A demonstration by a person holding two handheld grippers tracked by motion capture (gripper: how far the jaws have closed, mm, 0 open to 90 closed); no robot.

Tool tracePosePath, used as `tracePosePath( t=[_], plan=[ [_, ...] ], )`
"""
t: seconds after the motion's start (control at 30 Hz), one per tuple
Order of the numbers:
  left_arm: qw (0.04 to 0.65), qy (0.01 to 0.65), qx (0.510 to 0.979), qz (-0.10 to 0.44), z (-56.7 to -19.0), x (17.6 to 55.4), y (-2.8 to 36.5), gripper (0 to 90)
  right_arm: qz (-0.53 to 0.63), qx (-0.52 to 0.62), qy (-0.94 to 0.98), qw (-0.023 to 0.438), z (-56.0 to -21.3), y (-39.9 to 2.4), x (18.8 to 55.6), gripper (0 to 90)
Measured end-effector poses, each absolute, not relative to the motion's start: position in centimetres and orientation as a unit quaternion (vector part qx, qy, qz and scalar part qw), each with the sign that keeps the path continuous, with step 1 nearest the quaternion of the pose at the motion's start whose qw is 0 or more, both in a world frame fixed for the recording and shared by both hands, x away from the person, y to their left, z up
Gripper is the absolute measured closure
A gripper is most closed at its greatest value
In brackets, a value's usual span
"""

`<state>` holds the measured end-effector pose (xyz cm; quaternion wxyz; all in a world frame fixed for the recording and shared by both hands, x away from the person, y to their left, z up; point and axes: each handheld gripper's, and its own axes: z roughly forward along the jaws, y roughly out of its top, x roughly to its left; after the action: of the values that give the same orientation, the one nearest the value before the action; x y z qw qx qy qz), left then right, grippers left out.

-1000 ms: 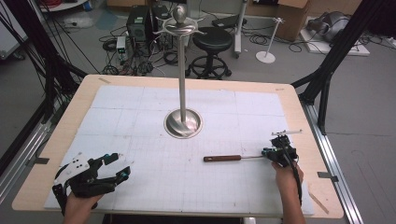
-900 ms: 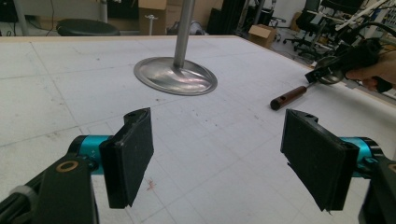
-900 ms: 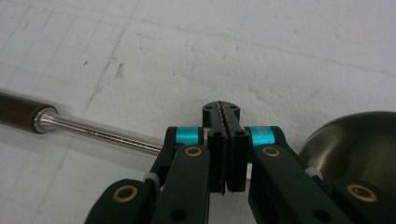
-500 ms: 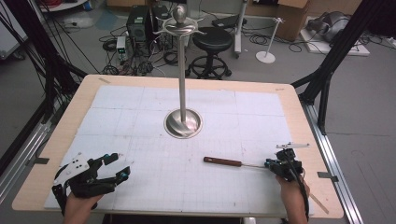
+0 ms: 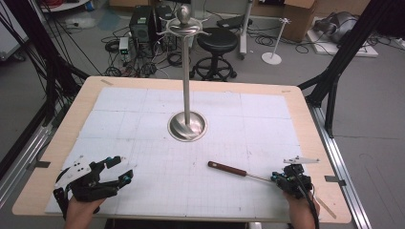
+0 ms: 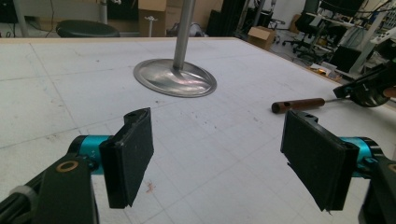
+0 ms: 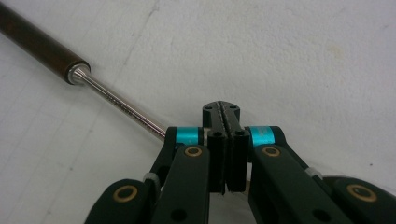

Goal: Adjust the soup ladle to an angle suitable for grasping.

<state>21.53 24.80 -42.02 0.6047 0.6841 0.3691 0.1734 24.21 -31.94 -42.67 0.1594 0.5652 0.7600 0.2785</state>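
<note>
While left fingers [image 6: 224,158] gape empty, right fingers [image 5: 282,179] clamped on the tool's [image 5: 227,168] thin metal shaft.

We see even, bright indoor light from above, with only soft shadows on the white gridded table mat [image 5: 143,119]. Beyond the left gripper's jaws, the polished round steel stand base [image 6: 175,77] carries a mild sheen. The background past it looks soft; edges bend slightly.

The table [image 5: 305,119] bears a metal stand [image 5: 187,125]; a wooden-handled tool [image 5: 227,168].
</note>
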Motion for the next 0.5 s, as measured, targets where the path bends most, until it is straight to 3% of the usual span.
tracePosePath(
  t=[0.3, 0.5],
  plan=[
    [0.604, 0.369, 0.684, 0.174, -42.0, 21.6, 24.8, 25.7, 0.292, 0.564, 0.758, 0.148, -42.2, -32.1, 23.3, 89.3],
    [0.604, 0.367, 0.686, 0.173, -42.1, 21.7, 24.6, 25.7, 0.335, 0.514, 0.764, 0.198, -40.7, -30.6, 22.8, 89.3]
  ],
)
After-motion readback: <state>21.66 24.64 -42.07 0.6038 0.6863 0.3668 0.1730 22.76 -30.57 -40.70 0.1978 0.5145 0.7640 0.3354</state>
